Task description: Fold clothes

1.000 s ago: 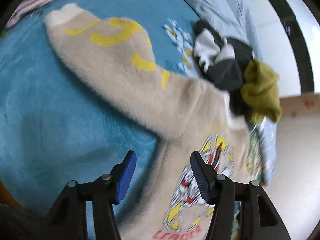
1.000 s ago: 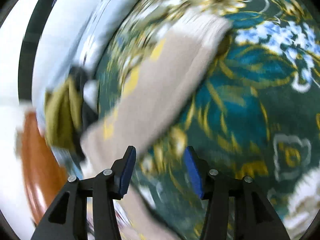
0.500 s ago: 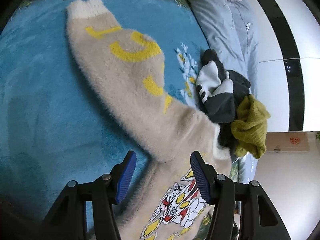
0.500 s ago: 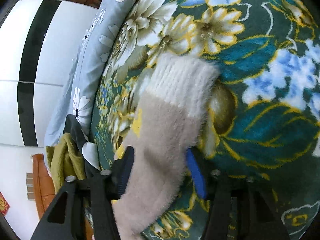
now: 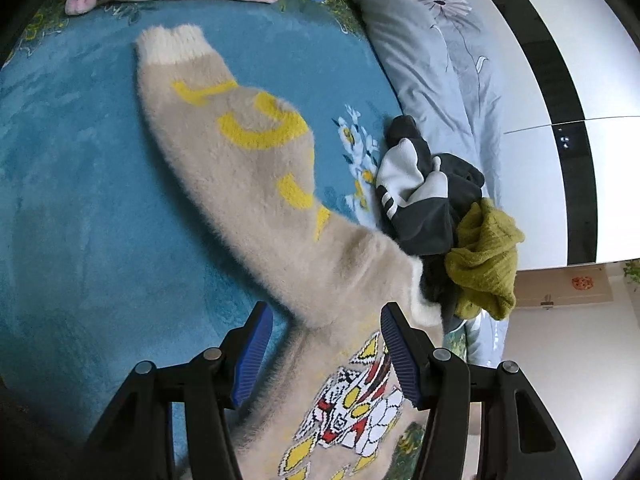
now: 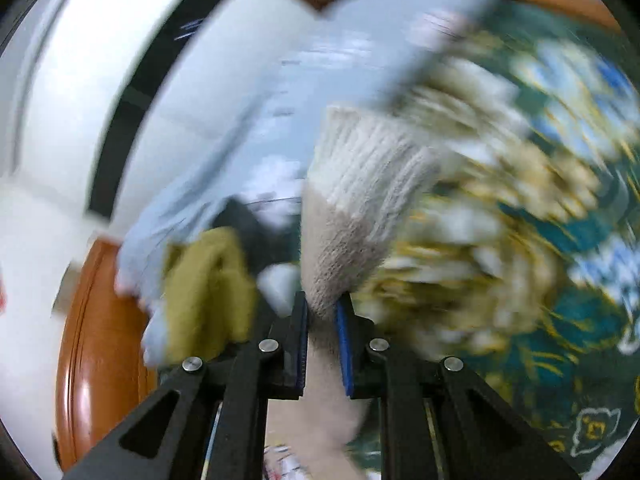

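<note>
While spread across the blue blanket (image 5: 80, 200), beige sweater (image 5: 256, 168) with one sleeve stretched flat, cuff far end. Left gripper (image 5: 326, 344) gaping above sweater front, touching nothing. Right gripper (image 6: 322, 312) clamped on other sleeve (image 6: 352, 216) just below white cuff. Beside collar, dark garment (image 5: 424, 196) and olive garment (image 5: 484, 260) heaped. Right view blurred.

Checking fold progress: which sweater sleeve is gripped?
The sleeve in the right gripper, clamped below its cuff; the other sleeve lies flat, ungripped.
</note>
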The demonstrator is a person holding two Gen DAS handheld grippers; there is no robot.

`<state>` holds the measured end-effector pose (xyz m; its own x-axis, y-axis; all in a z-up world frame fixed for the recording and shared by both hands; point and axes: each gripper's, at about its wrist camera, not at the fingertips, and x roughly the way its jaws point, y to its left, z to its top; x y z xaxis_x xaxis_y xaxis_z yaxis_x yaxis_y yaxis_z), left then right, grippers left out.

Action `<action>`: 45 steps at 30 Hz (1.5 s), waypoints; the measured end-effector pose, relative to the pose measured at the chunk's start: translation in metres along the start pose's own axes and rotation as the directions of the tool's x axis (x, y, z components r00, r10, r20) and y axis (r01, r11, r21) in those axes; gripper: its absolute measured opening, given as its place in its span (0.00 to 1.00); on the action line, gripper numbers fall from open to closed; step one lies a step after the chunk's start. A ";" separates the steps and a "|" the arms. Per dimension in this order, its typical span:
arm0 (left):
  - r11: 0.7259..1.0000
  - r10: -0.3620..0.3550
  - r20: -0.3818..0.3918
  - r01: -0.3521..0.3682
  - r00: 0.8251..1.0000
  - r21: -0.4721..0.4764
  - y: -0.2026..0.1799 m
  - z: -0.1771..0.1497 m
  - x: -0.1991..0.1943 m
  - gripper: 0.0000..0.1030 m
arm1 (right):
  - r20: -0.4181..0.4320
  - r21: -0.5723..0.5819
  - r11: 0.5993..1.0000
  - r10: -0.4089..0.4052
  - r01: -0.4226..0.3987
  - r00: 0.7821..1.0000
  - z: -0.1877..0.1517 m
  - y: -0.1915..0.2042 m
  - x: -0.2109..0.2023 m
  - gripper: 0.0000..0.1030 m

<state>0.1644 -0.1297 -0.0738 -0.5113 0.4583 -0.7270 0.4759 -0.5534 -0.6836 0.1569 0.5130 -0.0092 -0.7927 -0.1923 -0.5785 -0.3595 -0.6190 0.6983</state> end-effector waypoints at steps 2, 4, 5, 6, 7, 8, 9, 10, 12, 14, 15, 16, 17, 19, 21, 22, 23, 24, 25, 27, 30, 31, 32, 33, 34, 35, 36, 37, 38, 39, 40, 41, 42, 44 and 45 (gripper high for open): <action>1.000 -0.010 0.003 0.010 1.000 -0.016 0.004 0.002 -0.001 0.59 | -0.017 -0.118 0.991 0.067 -0.069 0.998 -0.008 0.051 0.000 0.13; 0.999 -0.019 0.020 0.020 1.000 -0.031 0.007 0.004 -0.004 0.59 | -0.053 -0.204 0.971 0.114 -0.122 0.992 -0.021 0.090 0.004 0.13; 0.999 -0.024 0.032 0.025 0.999 -0.038 0.008 0.005 -0.007 0.59 | -0.082 -0.249 0.957 0.135 -0.151 0.988 -0.031 0.111 0.010 0.13; 0.999 -0.026 0.048 0.028 0.998 -0.041 0.010 0.006 -0.010 0.59 | -0.112 -0.290 0.941 0.146 -0.173 0.983 -0.044 0.130 0.017 0.13; 0.999 -0.028 0.065 0.031 0.997 -0.043 0.011 0.007 -0.013 0.59 | -0.141 -0.330 0.924 0.153 -0.192 0.978 -0.057 0.147 0.024 0.13; 0.999 -0.028 0.080 0.032 0.996 -0.043 0.012 0.008 -0.015 0.59 | -0.174 -0.372 0.905 0.149 -0.205 0.973 -0.072 0.163 0.034 0.13; 0.999 -0.025 0.094 0.029 0.995 -0.041 0.013 0.010 -0.016 0.59 | -0.209 -0.414 0.884 0.140 -0.217 0.968 -0.089 0.180 0.045 0.13; 0.999 -0.019 0.107 0.023 0.994 -0.040 0.015 0.011 -0.018 0.59 | -0.242 -0.449 0.864 0.126 -0.227 0.962 -0.105 0.193 0.056 0.13; 0.999 0.002 0.131 0.005 0.991 -0.051 0.021 0.015 -0.019 0.59 | -0.310 -0.510 0.825 0.086 -0.242 0.947 -0.141 0.212 0.083 0.13; 0.997 0.024 0.151 -0.014 0.988 -0.073 0.029 0.018 -0.020 0.59 | -0.355 -0.586 0.781 -0.007 -0.216 0.935 -0.178 0.222 0.114 0.13; 0.996 0.036 0.160 -0.022 0.987 -0.085 0.033 0.020 -0.020 0.59 | -0.367 -0.617 0.762 -0.054 -0.199 0.929 -0.194 0.222 0.127 0.13; 0.994 0.050 0.173 -0.033 0.984 -0.102 0.039 0.023 -0.021 0.59 | -0.378 -0.647 0.740 -0.101 -0.184 0.920 -0.209 0.222 0.140 0.13; 0.992 0.056 0.191 -0.034 0.980 -0.119 0.045 0.025 -0.021 0.59 | -0.384 -0.677 0.716 -0.146 -0.170 0.912 -0.225 0.220 0.150 0.13; 0.990 0.043 0.217 -0.012 0.975 -0.141 0.055 0.029 -0.021 0.59 | -0.382 -0.725 0.673 -0.211 -0.150 0.900 -0.247 0.217 0.164 0.13; 0.991 0.051 0.219 -0.023 0.974 -0.131 0.056 0.033 -0.016 0.62 | -0.373 -0.759 0.639 -0.267 -0.127 0.889 -0.263 0.211 0.174 0.13; 0.992 0.060 0.219 -0.033 0.974 -0.124 0.056 0.036 -0.013 0.62 | -0.368 -0.771 0.626 -0.289 -0.116 0.884 -0.268 0.209 0.179 0.13; 0.992 0.069 0.219 -0.044 0.973 -0.117 0.057 0.038 -0.010 0.63 | -0.357 -0.787 0.606 -0.302 -0.111 0.884 -0.273 0.209 0.180 0.13; 0.993 0.074 0.218 -0.052 0.973 -0.105 0.056 0.041 -0.008 0.63 | -0.343 -0.806 0.582 -0.312 -0.107 0.886 -0.279 0.209 0.179 0.13; 0.994 0.077 0.219 -0.058 0.973 -0.092 0.055 0.045 -0.005 0.63 | -0.328 -0.824 0.557 -0.322 -0.102 0.888 -0.284 0.210 0.178 0.13; 0.994 0.091 0.221 -0.076 0.971 -0.073 0.054 0.054 -0.001 0.63 | -0.275 -0.878 0.469 -0.330 -0.096 0.903 -0.294 0.218 0.173 0.16; 0.988 0.126 0.193 -0.106 0.973 -0.111 0.065 0.068 0.011 0.64 | -0.284 -0.906 0.400 -0.330 -0.139 0.901 -0.308 0.221 0.170 0.22; 0.985 0.126 0.184 -0.101 0.975 -0.139 0.071 0.070 0.014 0.64 | -0.311 -0.902 0.398 -0.321 -0.170 0.895 -0.311 0.221 0.170 0.23; 0.981 0.123 0.181 -0.091 0.976 -0.173 0.078 0.073 0.016 0.64 | -0.339 -0.893 0.404 -0.313 -0.199 0.887 -0.313 0.221 0.169 0.25; 0.976 0.113 0.185 -0.075 0.976 -0.203 0.085 0.075 0.016 0.64 | -0.368 -0.882 0.413 -0.306 -0.225 0.878 -0.314 0.221 0.166 0.28; 0.973 0.100 0.192 -0.055 0.976 -0.225 0.090 0.078 0.015 0.64 | -0.395 -0.871 0.422 -0.298 -0.252 0.869 -0.315 0.222 0.163 0.29; 0.969 0.087 0.201 -0.036 0.976 -0.245 0.096 0.082 0.015 0.64 | -0.423 -0.859 0.431 -0.290 -0.278 0.858 -0.316 0.222 0.161 0.33; 0.966 0.066 0.209 -0.010 0.976 -0.259 0.101 0.086 0.015 0.64 | -0.435 -0.851 0.441 -0.286 -0.286 0.854 -0.314 0.222 0.158 0.35; 0.962 0.041 0.216 0.019 0.976 -0.271 0.105 0.090 0.015 0.64 | -0.441 -0.844 0.453 -0.282 -0.287 0.852 -0.311 0.222 0.154 0.35; 0.958 0.016 0.223 0.049 0.975 -0.283 0.109 0.094 0.016 0.63 | -0.447 -0.837 0.465 -0.279 -0.288 0.850 -0.309 0.222 0.151 0.35; 0.952 -0.009 0.230 0.078 0.973 -0.295 0.114 0.098 0.017 0.62 | -0.449 -0.833 0.476 -0.279 -0.283 0.849 -0.304 0.220 0.149 0.35; 0.944 -0.031 0.235 0.105 0.972 -0.313 0.119 0.101 0.018 0.62 | -0.445 -0.831 0.485 -0.284 -0.273 0.849 -0.300 0.217 0.147 0.35; 0.933 -0.051 0.239 0.131 0.970 -0.334 0.125 0.104 0.020 0.59 | -0.439 -0.830 0.496 -0.293 -0.257 0.850 -0.294 0.214 0.145 0.35; 0.924 -0.065 0.242 0.150 0.968 -0.351 0.130 0.105 0.021 0.54 | -0.434 -0.826 0.509 -0.302 -0.242 0.849 -0.287 0.209 0.142 0.35; 0.906 -0.090 0.249 0.183 0.964 -0.382 0.137 0.105 0.023 0.25 | -0.422 -0.816 0.542 -0.325 -0.199 0.846 -0.273 0.198 0.142 0.35; 0.896 -0.102 0.252 0.199 0.962 -0.398 0.141 0.104 0.024 0.20 | -0.417 -0.809 0.562 -0.339 -0.173 0.843 -0.265 0.192 0.143 0.35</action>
<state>0.1444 -0.2693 -0.1814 -0.7210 0.3217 -0.6138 0.6092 -0.1280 -0.7826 0.1050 0.1647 -0.0702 -0.3414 -0.2696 -0.9004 0.3336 -0.9304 0.1520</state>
